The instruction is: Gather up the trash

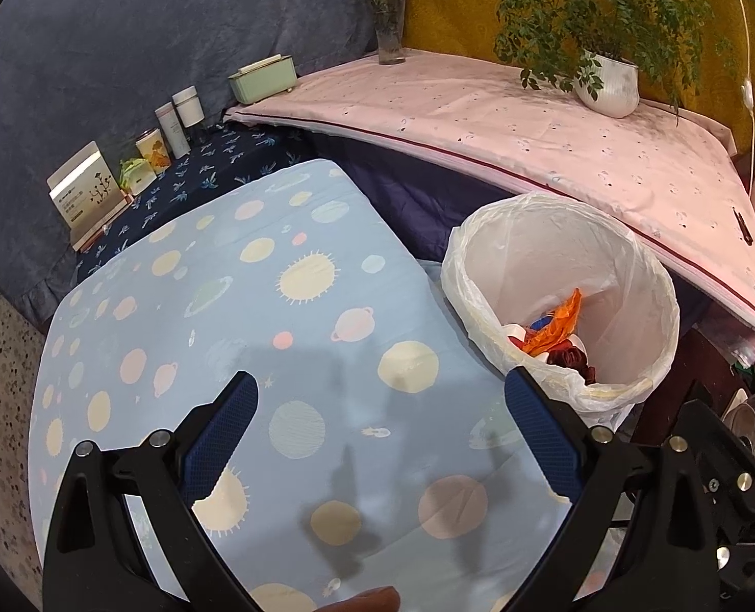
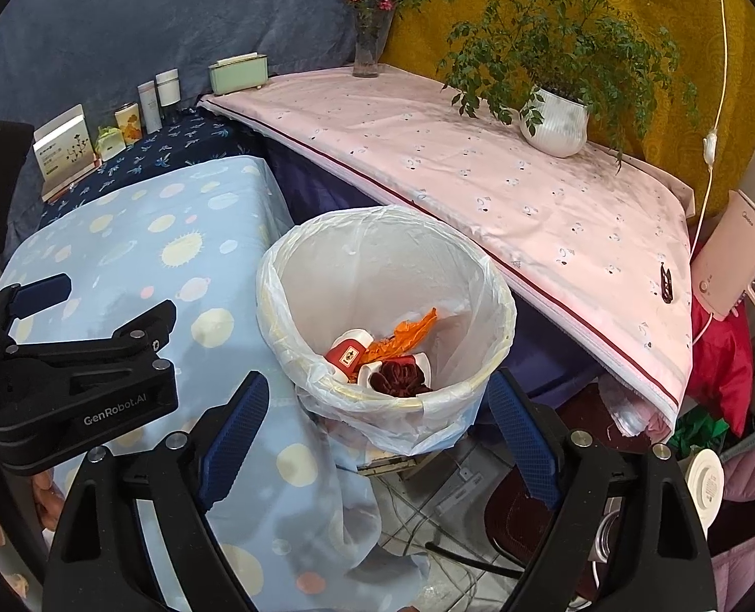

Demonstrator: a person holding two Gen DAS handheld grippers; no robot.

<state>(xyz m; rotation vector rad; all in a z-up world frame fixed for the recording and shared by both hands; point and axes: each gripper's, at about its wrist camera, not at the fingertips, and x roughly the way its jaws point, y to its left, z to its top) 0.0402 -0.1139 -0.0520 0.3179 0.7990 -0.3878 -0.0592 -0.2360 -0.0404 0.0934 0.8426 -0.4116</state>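
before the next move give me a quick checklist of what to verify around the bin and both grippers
1. Left gripper empty, jaws apart: ok.
2. Right gripper empty, jaws apart: ok.
3. Bin upright, liner over rim: ok.
4. Trash inside the bin, paper cup and orange wrapper: ok.
5. Blue cloth free of loose trash: ok as far as seen.
6. Trash on the floor: cannot tell.
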